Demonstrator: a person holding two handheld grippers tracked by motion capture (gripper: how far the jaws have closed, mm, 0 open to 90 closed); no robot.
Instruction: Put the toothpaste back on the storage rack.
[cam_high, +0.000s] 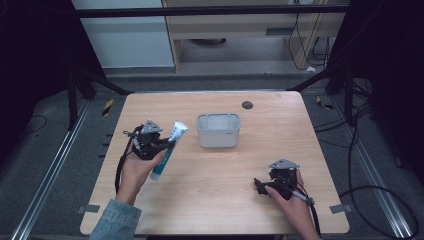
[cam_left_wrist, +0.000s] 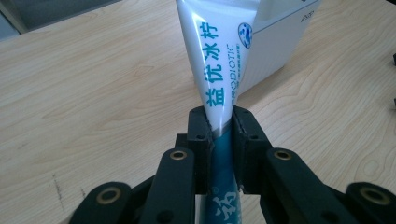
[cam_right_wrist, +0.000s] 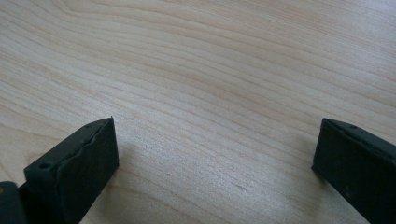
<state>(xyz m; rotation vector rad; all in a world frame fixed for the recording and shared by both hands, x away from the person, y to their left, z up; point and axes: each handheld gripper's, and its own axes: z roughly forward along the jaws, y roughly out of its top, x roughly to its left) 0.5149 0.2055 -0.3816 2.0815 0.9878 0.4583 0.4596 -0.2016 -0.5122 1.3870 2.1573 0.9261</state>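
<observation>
A white and teal toothpaste tube (cam_high: 167, 148) is clamped in my left gripper (cam_high: 169, 145) at the table's left side, its flat end toward the bin and its teal cap end toward the table's near side. In the left gripper view both pads press the toothpaste tube (cam_left_wrist: 218, 70) about midway along it, with my left gripper (cam_left_wrist: 222, 133) shut on it just above the wood. A small white plastic bin (cam_high: 218, 130) stands at the table's middle, right of the tube. My right gripper (cam_high: 258, 185) rests low at the near right, and its jaws stand wide over bare wood (cam_right_wrist: 215, 154).
The wooden table (cam_high: 215, 200) has a small dark round cap (cam_high: 247, 104) near its far edge. The white bin (cam_left_wrist: 275, 44) stands just behind the tube in the left gripper view. Dark floor, rails and cables surround the table.
</observation>
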